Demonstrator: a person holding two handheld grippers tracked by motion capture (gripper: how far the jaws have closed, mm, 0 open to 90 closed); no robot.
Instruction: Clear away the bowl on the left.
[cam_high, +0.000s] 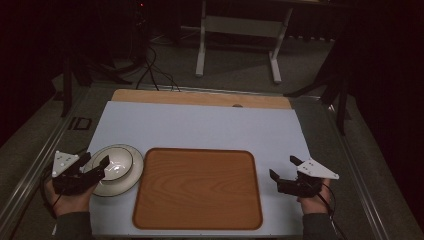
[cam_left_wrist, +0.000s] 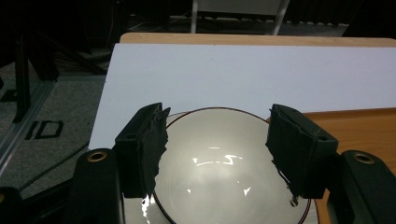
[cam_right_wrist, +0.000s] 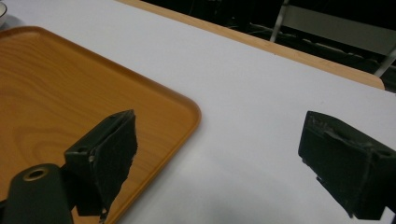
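Both tongs, left (cam_high: 96, 164) and right (cam_high: 283, 167), gape released over a white table (cam_high: 200, 127) in a dim room.

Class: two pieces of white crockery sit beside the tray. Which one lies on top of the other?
The bowl. It is the smaller, deeper piece, resting on the wider, flat plate, whose dark-lined rim shows around it.

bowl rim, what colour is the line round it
A thin dark line, brownish red, on the white bowl; clearest in the left gripper view.

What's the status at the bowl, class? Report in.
Left hand-held gripper open, jaws astride bowl, no grip. Right hand-held gripper open, beside tray. Nothing in the way.
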